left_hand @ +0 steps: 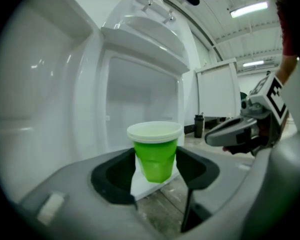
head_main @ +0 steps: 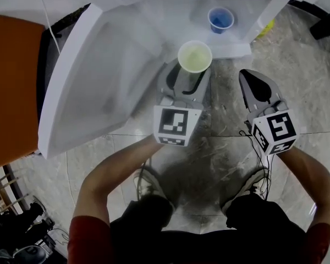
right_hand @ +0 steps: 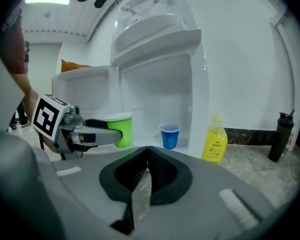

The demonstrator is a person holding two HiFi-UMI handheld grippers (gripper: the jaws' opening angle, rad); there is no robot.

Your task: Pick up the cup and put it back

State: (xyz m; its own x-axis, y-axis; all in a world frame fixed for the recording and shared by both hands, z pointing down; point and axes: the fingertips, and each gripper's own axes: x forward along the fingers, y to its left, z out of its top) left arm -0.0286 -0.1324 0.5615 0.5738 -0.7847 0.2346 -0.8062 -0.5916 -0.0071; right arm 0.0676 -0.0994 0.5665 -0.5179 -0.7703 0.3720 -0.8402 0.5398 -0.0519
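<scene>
Clamping the cup (head_main: pixel 194 56) in the left gripper (head_main: pixel 188 77), in the air before the open fridge (head_main: pixel 154 21). Holding the right gripper (right_hand: pixel 148 156) alongside, jaws together, empty. Leaving a blue cup (head_main: pixel 220 20) near the shelf's (head_main: pixel 239 49) right edge, a bottle (right_hand: pixel 214 140) just beyond.

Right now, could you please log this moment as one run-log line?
left gripper: shut on green plastic cup, held aloft | right gripper: shut, empty | blue plastic cup: standing inside open white fridge
</scene>
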